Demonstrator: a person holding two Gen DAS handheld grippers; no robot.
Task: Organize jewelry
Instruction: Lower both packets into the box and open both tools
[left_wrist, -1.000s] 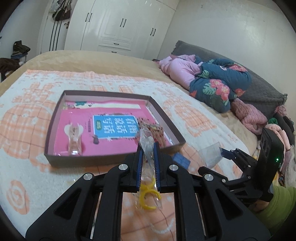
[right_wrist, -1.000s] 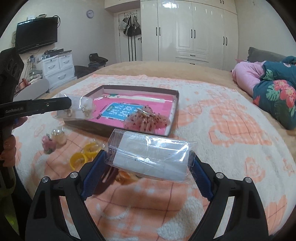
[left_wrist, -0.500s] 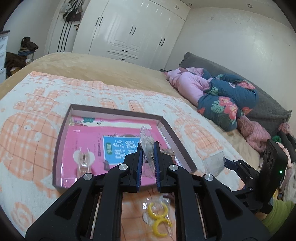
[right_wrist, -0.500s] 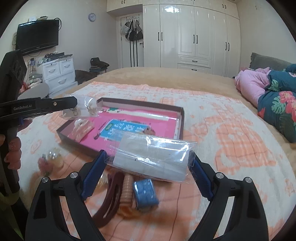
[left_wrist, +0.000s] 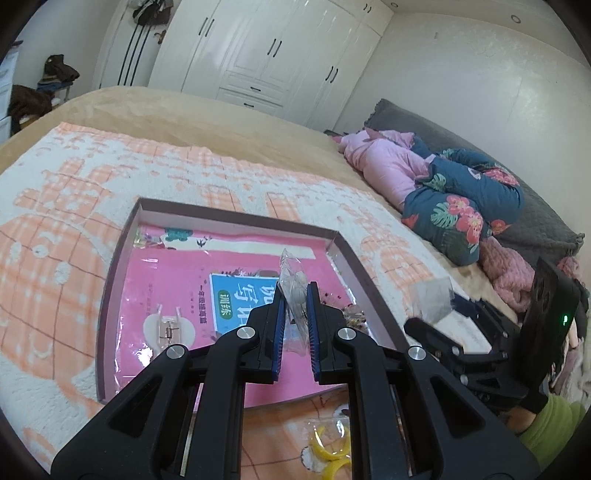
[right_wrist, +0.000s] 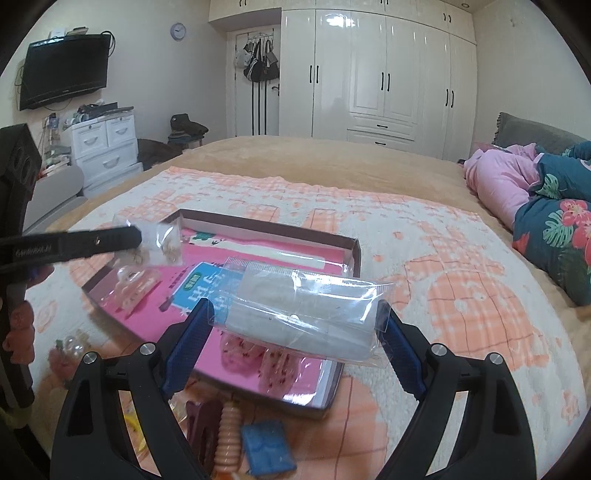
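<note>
Both grippers hold a packet above the shallow box (right_wrist: 352, 254) that lies on the bed. The left gripper (left_wrist: 294, 295) has its fingers pressed together on a small clear bag (left_wrist: 291, 286) with what looks like earrings inside, and it hangs over the pink book (left_wrist: 184, 295) that lines the box floor. The right gripper (right_wrist: 293, 321) has its fingers spread wide, and between them sits a bigger clear packet (right_wrist: 299, 310) with a white roll inside; the pads seem to press on its two ends. I think the main risk is with this wide packet: the film is smooth and soft, so it can bend or slip out if the hand tilts, and then it may fall on the pink hair clip (right_wrist: 255, 350) in the near corner of the box or outside the wall. The small bag is held only by its thin film, so it can turn or slide when released and land on the clear clip (left_wrist: 168, 326). The two grippers are near to each other over the box, so they may collide. The far part of the box floor is free. On the blanket before the box lie yellow rings (left_wrist: 328, 443), a brown clip (right_wrist: 201, 424) and a blue item (right_wrist: 267, 445).
</note>
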